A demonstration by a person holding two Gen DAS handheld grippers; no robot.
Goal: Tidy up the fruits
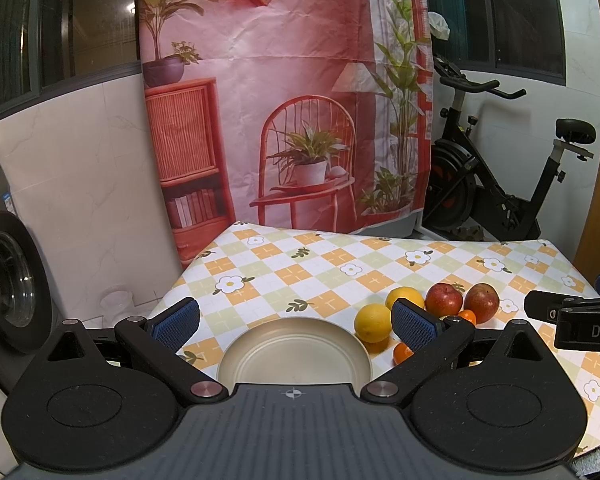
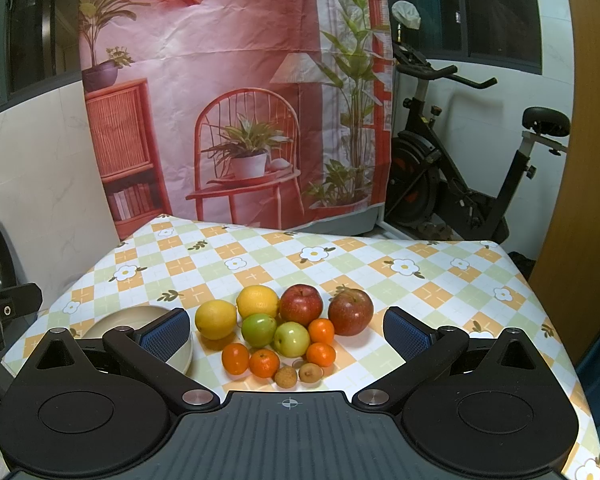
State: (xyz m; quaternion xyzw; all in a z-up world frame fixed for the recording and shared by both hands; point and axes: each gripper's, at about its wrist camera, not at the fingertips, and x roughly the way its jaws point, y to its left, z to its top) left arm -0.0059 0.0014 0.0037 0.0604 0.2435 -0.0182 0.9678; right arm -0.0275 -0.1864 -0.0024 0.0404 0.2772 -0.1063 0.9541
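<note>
A cluster of fruit lies on the checked tablecloth (image 2: 440, 280): two yellow lemons (image 2: 216, 319), two red apples (image 2: 350, 311), two green apples (image 2: 291, 339), several small oranges (image 2: 264, 363) and two brown longans (image 2: 286, 377). A cream bowl (image 1: 296, 350) sits empty to the left of the fruit, its rim (image 2: 140, 316) partly behind a finger in the right wrist view. My left gripper (image 1: 296, 326) hangs open above the bowl. My right gripper (image 2: 287, 334) is open, just short of the fruit pile, nothing between its fingers.
A printed pink backdrop (image 2: 228, 92) hangs behind the table. An exercise bike (image 2: 460, 168) stands at the back right and a washing machine (image 1: 8, 280) at the left. The right gripper's body (image 1: 576, 320) shows at the right edge of the left wrist view.
</note>
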